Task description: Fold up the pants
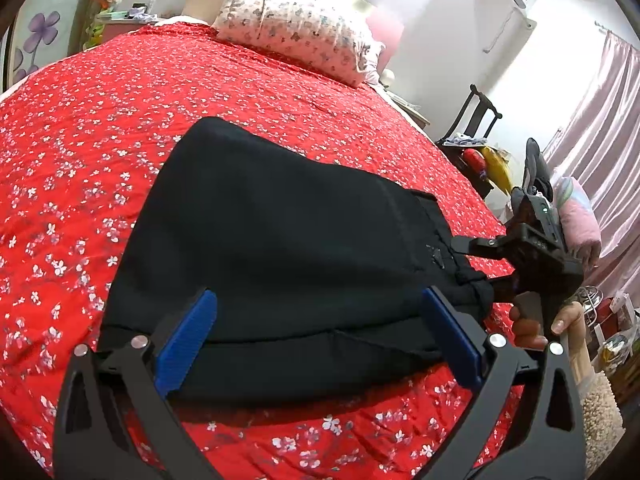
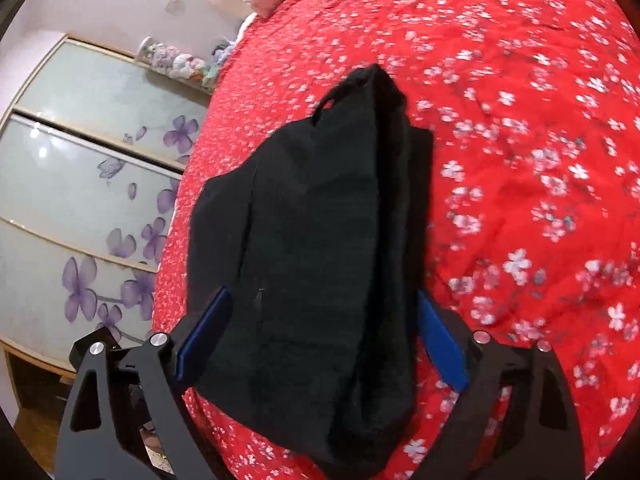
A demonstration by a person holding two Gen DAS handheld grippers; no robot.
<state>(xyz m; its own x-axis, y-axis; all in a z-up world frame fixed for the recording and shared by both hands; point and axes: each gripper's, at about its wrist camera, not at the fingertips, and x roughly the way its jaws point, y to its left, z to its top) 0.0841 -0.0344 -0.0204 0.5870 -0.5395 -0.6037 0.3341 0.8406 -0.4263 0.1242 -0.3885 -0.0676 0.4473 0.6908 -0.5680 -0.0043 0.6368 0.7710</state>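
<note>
left view: right claw (image 1: 472, 262) and hand (image 1: 560, 322) at pants (image 1: 280, 240) edge
right view: wardrobe (image 2: 80, 200)
claws: left claw (image 1: 320, 336) wide, right wide, pants between, ungripped
bed: red floral cover (image 1: 100, 140), pillow (image 1: 296, 32)

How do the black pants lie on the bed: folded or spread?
Folded: the black pants form a compact stack with layered edges on the red bedspread.

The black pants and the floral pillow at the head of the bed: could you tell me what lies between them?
In the left wrist view, only bare red floral bedspread lies between the black pants and the pillow.

Bright, even room light; fisheye bends every edge, dark corners, and the bedspread (image 2: 540, 140) smears soft in the right wrist view.
</note>
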